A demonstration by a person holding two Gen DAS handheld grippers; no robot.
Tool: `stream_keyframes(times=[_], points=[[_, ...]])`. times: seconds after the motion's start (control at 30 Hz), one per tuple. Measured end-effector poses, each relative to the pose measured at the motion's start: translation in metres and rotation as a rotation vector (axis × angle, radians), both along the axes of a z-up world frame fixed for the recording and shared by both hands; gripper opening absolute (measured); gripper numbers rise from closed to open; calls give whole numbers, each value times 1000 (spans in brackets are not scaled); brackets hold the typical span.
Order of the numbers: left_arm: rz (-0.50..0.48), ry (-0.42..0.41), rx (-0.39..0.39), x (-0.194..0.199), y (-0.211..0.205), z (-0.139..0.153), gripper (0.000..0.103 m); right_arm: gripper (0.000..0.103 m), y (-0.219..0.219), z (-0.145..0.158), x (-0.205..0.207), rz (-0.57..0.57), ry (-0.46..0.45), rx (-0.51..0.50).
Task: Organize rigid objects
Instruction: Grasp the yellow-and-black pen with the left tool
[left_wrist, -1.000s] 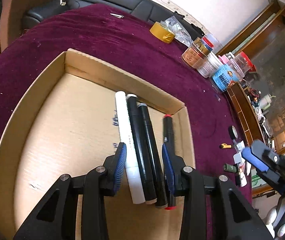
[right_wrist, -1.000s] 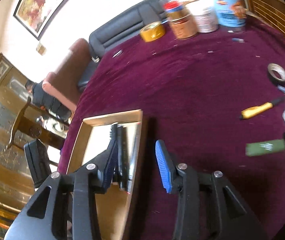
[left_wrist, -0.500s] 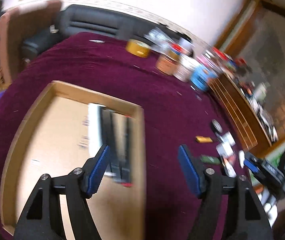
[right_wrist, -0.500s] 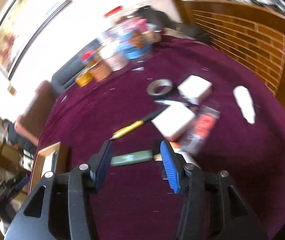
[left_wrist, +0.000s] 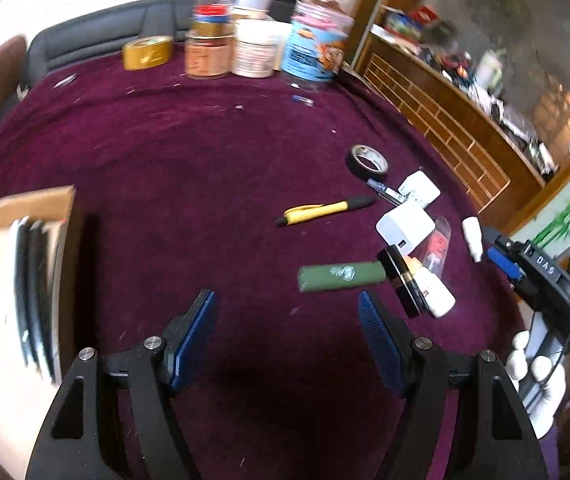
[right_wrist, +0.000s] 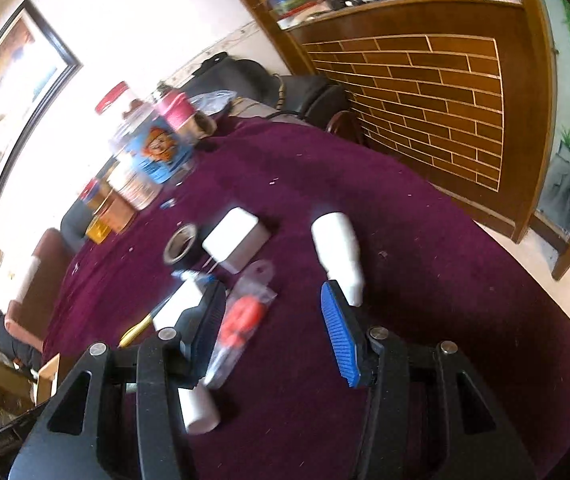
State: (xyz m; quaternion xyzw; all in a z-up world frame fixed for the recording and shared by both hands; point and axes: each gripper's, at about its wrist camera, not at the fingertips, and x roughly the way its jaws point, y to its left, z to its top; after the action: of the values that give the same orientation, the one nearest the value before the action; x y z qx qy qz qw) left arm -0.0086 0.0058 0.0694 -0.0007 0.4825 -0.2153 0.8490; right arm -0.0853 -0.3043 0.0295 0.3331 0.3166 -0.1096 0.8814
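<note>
Both gripper (left_wrist: 287, 320) jaws gape, angled down over cloth (left_wrist: 205, 152).

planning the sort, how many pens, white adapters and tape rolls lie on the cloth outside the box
pens: 2, yellow pen, blue pen
white adapters: 2, near adapter, far adapter
tape rolls: 2, black roll, gold roll
total: 6

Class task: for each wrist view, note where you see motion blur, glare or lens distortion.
Left wrist view: the cardboard box and jars smear with motion; fisheye bends the tablecloth. Right wrist view: the window-lit wall glares white, the white bottle is blurred.
</note>
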Motion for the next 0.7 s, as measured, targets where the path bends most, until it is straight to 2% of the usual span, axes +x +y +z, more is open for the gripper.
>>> stream_keyframes(times=[0.2,0.43,0.53,0.57,0.6,0.63,0.7], points=[[-67,-61,106,35,-46,-14,66,48,-8,-11,2,22,-40,56],[-237,-101,171,60,-93,-36,66,49,-17,-13,-9,3,-101,120],[-299,-139,242,64,-113,-43,65,48,-17,-9,-13,-23,-119,101],[-319,-146,282,64,-120,-48,62,49,-17,-6,-17,-41,-133,86],[-328,-147,305,63,-122,-52,51,49,-17,-5,-19,-51,-142,79],[-339,-160,285,60,-121,-49,34,49,-17,-4,-21,-59,-148,74],[-354,-128,268,57,-121,-46,12,49,-18,-3,-22,-70,-151,69]])
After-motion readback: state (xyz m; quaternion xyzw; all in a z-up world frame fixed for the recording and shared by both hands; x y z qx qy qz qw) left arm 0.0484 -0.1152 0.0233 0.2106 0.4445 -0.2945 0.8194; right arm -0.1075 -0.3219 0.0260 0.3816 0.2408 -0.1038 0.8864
